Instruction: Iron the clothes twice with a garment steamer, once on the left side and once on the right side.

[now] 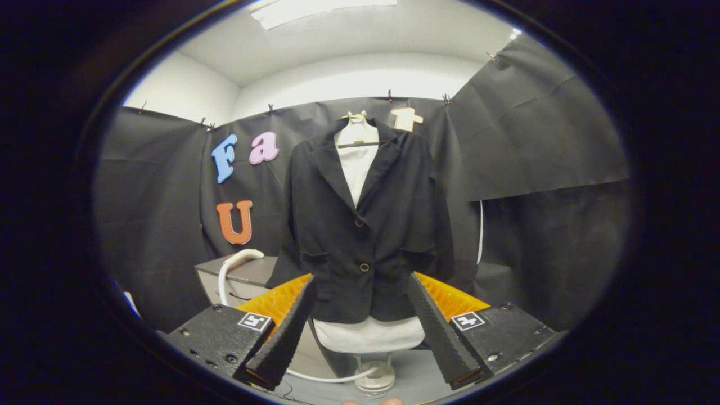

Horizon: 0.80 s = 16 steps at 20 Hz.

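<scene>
A black blazer (365, 225) with two buttons hangs over a white shirt (357, 163) on a mannequin form straight ahead, beyond the fingers. The form's white base (368, 333) and clear stand (375, 378) show between the fingers. To the left, a white curved steamer handle (236, 264) rises beside a grey cabinet (247, 275), and a white hose (332, 378) runs along the floor below. My gripper (363, 289) is open, its fingers spread wide with nothing between them, well short of the blazer.
Black cloth walls close the booth behind and on both sides. The grey cabinet stands left of the mannequin. A white cord (481, 230) hangs down the wall to the right of the blazer.
</scene>
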Tool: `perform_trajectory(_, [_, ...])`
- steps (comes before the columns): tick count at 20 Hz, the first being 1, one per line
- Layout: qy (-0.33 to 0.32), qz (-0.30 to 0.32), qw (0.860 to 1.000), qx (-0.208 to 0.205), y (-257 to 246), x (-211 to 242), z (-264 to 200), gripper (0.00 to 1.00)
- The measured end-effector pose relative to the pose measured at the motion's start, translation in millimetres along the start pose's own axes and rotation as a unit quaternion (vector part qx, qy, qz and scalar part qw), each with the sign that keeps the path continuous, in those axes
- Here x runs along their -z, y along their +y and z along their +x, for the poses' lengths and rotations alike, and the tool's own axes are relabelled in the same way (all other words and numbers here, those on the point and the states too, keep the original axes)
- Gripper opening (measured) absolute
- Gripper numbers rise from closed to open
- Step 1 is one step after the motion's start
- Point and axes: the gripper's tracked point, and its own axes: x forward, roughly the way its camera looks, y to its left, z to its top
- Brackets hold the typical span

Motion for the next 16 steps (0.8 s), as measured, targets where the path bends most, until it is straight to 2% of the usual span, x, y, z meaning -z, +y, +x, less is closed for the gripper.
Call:
perform_trajectory(9, [-0.025,-0.021,0.994,-0.104,36.5,-21.4,13.8,1.0])
perform_trajectory(12, [-0.014,-0.004,0.989,-0.146,77.4,-14.0,21.8,1.0])
perform_trajectory(16, [0.003,0.01,0.985,-0.171,139.2,-12.0,34.5,1.0])
